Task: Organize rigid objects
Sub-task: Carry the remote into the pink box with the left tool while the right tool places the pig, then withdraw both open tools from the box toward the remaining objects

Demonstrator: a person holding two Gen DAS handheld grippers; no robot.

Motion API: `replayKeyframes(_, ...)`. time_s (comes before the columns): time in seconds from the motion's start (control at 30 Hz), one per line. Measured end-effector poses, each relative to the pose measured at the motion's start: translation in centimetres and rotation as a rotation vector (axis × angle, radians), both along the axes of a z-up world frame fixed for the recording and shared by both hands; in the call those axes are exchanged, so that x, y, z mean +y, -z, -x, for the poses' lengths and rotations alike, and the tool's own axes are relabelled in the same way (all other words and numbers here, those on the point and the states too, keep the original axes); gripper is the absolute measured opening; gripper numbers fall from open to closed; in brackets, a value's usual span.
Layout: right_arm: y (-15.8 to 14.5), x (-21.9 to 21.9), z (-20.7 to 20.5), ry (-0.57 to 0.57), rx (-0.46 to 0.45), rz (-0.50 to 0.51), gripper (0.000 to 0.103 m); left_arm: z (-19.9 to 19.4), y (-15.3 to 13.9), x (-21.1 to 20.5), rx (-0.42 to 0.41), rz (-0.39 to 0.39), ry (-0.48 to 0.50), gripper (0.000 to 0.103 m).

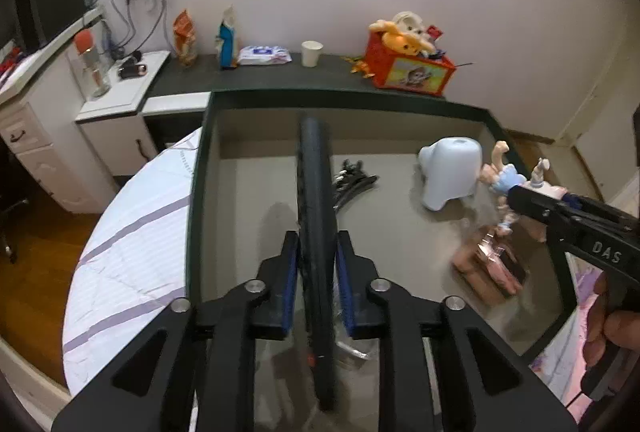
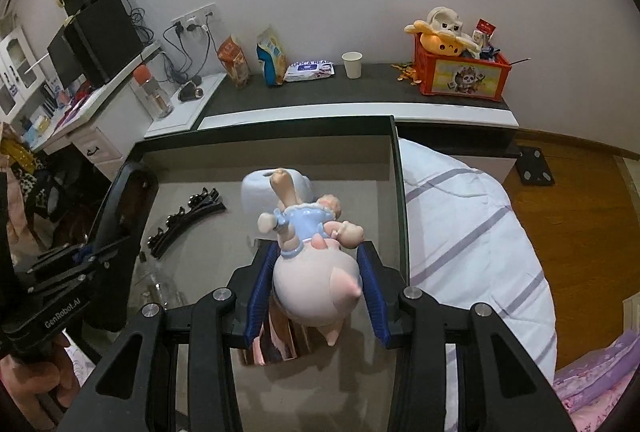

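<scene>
My left gripper [image 1: 318, 252] is shut on a long, flat black case [image 1: 316, 192] held edge-up above a grey tray with a dark rim [image 1: 340, 98]. My right gripper [image 2: 318, 264] is shut on a pink and blue figurine [image 2: 316, 260] above the tray's right side; the figurine also shows in the left wrist view [image 1: 500, 180]. Black hair clips [image 2: 188, 220] lie on the tray floor left of centre. A pale blue tooth-shaped holder [image 1: 450, 172] sits at the tray's far right. A pink wrapped box [image 1: 490, 268] lies below the figurine.
The tray rests on a bed with a white striped cover [image 2: 472, 216]. Behind it a dark shelf [image 2: 380, 88] carries snack bags, wipes, a paper cup [image 2: 352, 64] and a red toy crate [image 2: 460, 76]. A white desk with cables stands at the left.
</scene>
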State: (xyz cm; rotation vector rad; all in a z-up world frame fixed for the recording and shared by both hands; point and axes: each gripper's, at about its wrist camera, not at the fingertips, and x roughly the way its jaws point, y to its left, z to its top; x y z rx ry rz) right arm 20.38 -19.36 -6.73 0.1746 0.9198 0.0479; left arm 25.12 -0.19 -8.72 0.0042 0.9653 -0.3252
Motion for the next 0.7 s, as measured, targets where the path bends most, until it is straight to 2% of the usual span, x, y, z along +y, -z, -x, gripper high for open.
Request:
replayKeyframes(0.03,0.0,0.2,-0.1,-0.005,0.000,0.016,0.043,0.0,0.0,0.1,-0.001,-0.012,-0.011,0.049)
replayKeyframes(0.07,0.0,0.3,-0.1,-0.012,-0.003,0.031,0.044,0.1,-0.1,0.3,-0.007,-0.016,-0.024,0.071)
replayKeyframes(0.1,-0.1,0.4,0.1,-0.015,-0.008,0.032,0.055,0.2,-0.2,0.4,-0.009,0.009,-0.010,0.078)
replayKeyframes(0.13,-0.2,0.5,0.2,-0.012,-0.018,0.027,0.070,0.3,-0.3,0.3,-0.006,0.013,0.000,0.080)
replayKeyframes(0.17,-0.6,0.5,0.6,-0.007,-0.038,0.025,0.077,0.5,-0.5,0.1,-0.010,0.004,0.009,0.086)
replayKeyframes(0.2,-0.9,0.5,0.9,-0.007,-0.054,0.019,0.080,0.9,-0.8,-0.2,-0.022,-0.019,0.011,0.099)
replayKeyframes(0.23,-1.3,0.5,1.2,-0.002,-0.061,0.016,0.080,1.3,-1.2,-0.4,-0.043,-0.034,0.010,0.103)
replayKeyframes(0.4,-3.4,0.3,2.9,0.020,-0.107,-0.029,0.085,3.0,-2.8,0.1,-0.067,-0.011,0.011,0.103)
replayKeyframes(0.5,-4.7,0.3,4.6,0.020,-0.139,-0.067,0.096,4.5,-4.0,0.9,-0.085,0.008,-0.008,0.103)
replayKeyframes(0.53,-5.1,0.3,5.1,0.021,-0.151,-0.079,0.103,5.1,-4.3,1.1,-0.089,0.014,-0.016,0.103)
replayKeyframes(0.7,-6.4,0.9,9.3,0.011,-0.193,-0.125,0.103,8.7,-5.6,2.2,-0.139,-0.023,-0.063,0.103)
